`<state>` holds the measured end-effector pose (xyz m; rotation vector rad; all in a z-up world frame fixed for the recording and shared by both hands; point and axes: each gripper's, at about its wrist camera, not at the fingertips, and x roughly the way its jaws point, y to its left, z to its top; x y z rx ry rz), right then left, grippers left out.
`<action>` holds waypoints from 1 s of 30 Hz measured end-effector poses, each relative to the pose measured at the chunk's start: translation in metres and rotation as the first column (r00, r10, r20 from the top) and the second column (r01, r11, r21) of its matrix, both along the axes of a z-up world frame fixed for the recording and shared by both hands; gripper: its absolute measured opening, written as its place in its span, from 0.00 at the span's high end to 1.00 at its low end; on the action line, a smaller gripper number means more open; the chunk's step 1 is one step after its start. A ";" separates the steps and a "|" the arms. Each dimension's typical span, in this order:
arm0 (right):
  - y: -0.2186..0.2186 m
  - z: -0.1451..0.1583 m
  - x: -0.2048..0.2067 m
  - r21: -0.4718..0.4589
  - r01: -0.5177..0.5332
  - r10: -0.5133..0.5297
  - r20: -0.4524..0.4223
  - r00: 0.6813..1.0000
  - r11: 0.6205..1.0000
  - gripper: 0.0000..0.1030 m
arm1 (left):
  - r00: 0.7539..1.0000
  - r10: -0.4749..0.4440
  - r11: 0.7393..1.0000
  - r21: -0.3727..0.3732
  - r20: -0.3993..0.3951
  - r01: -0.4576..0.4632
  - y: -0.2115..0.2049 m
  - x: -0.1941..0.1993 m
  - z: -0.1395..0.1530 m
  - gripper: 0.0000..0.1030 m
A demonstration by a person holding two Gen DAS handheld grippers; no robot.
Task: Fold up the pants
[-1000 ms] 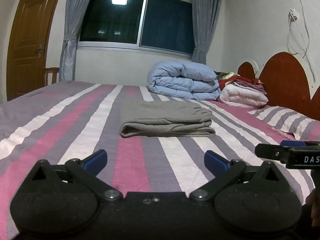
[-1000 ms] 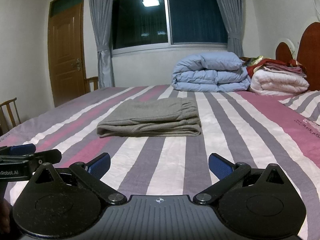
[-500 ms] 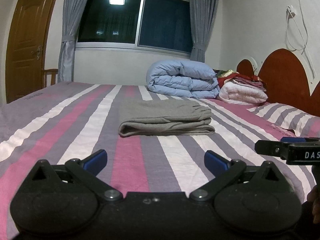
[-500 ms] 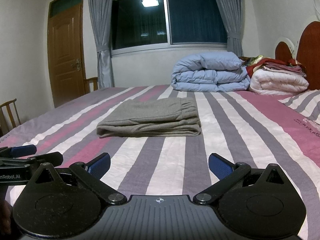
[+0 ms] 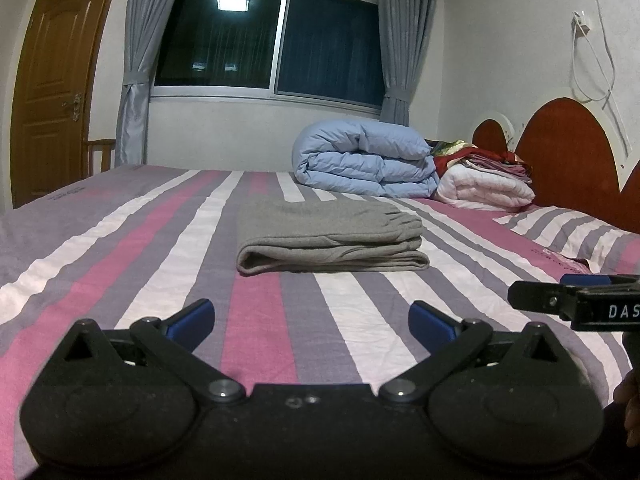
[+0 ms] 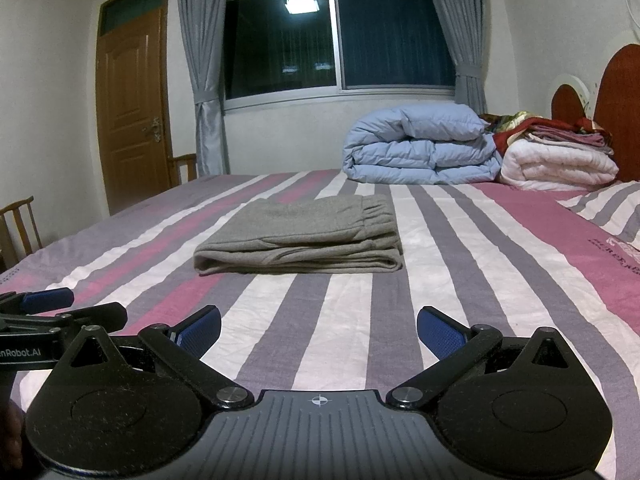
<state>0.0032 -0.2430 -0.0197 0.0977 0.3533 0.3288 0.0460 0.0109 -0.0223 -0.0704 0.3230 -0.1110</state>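
**Grey pants folded, both claws clear**

Blue pads on both claws sit spread wide, nothing between them. Left gripper (image 5: 311, 318) and right gripper (image 6: 319, 326) hang low over the near part of the bed (image 5: 120, 264), side by side, each showing at the edge of the other's view. Neither touches cloth.

Pants (image 5: 328, 240) lie ahead of both, well apart from the fingers, mid-bed on the striped sheet. Compact stack, several layers, rounded fold at the near-left end, gathered waistband (image 6: 376, 210) on top at the far right. Edges look roughly flush. Beyond them, a blue duvet (image 5: 364, 160) and a white blanket (image 5: 484, 188) by the headboard, not in the way.

Judgement: folding looks done or near it; what's left is a check, maybe a tidy.

If tidying:
- come in level, jaws kept apart, no dragging across the top layer
- the bottom layer at the near-right corner pokes out slightly; nudge it, don't pinch
- soft knit, stack will shear if pushed from one side only; brace the opposite end with the other claw
- otherwise leave it alone
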 end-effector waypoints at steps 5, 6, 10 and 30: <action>-0.001 0.000 0.000 0.000 -0.001 0.001 0.000 1.000 1.000 0.00 | 1.000 0.001 1.000 0.001 0.005 -0.001 0.001 0.000 0.001 0.06; -0.001 0.000 0.000 0.000 -0.001 0.001 0.000 1.000 1.000 0.00 | 1.000 0.001 1.000 0.001 0.005 -0.001 0.001 -0.001 0.001 0.06; -0.001 0.000 0.000 0.001 -0.001 0.001 0.000 1.000 1.000 0.00 | 1.000 0.002 1.000 0.002 0.006 -0.002 0.001 -0.001 0.001 0.06; 0.003 0.000 -0.001 -0.002 -0.002 0.002 0.000 1.000 1.000 0.00 | 0.999 -0.031 1.000 -0.002 0.031 0.031 0.005 -0.002 0.001 0.06</action>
